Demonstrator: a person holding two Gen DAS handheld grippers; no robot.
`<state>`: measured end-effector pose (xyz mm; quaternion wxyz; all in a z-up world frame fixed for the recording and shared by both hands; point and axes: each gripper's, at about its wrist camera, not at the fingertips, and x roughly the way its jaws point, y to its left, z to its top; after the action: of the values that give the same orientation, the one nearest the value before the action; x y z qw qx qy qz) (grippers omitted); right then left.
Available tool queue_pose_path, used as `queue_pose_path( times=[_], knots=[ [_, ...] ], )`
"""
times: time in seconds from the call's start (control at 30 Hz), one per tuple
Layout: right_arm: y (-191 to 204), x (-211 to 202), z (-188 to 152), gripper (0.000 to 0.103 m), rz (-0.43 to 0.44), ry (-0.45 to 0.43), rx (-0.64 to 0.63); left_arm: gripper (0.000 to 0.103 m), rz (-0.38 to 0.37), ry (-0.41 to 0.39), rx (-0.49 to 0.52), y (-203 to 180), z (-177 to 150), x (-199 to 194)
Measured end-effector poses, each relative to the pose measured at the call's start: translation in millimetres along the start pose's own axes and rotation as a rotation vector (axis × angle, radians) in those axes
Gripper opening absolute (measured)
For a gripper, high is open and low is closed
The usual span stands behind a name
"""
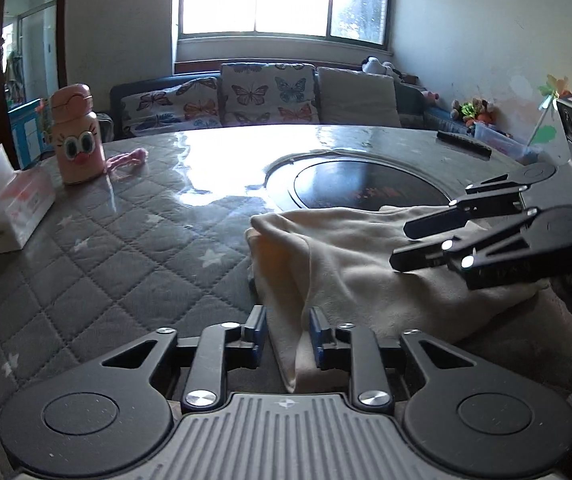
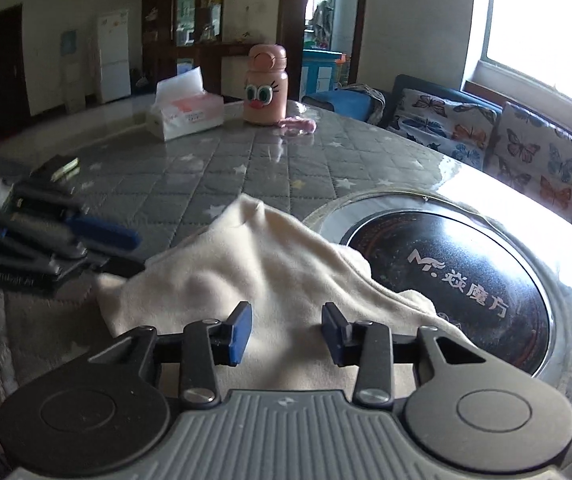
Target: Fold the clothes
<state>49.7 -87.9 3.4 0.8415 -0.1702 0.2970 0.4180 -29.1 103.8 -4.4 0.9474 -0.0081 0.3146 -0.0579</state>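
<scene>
On the quilted table (image 1: 118,240), cream cloth (image 1: 345,264) lies crosswise; left gripper (image 1: 286,338) pinches its fold, right gripper (image 2: 286,334) parted, empty.

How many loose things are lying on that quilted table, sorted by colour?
Cream: 1, the garment
Pink: 2, the cartoon-face bottle and a small pink strap beside it
White: 1, the tissue pack
Black: 1, a slim bar-shaped object at the far edge
Total: 5

A cream cloth (image 2: 262,264) lies rumpled and partly folded on the quilted grey surface (image 2: 190,172), its three-o'clock edge overlapping the dark round inset (image 2: 465,280).
</scene>
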Motion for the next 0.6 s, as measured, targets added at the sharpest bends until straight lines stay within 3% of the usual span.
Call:
queue_pose_path(
  times=[0.23,0.43,0.53,0.6],
  knots=[
    [6,8,27,0.037,0.090,-0.028,0.042,0.021,-0.028,-0.013,0.029,-12,1,2],
    [22,33,42,0.036,0.114,-0.010,0.018,0.021,-0.062,-0.009,0.035,-15,-2,6],
    [27,45,45,0.028,0.125,0.005,0.017,0.021,-0.066,-0.010,0.031,-12,-2,6],
    [27,48,43,0.015,0.117,0.008,0.026,0.021,-0.063,-0.019,0.025,-8,0,3]
  ],
)
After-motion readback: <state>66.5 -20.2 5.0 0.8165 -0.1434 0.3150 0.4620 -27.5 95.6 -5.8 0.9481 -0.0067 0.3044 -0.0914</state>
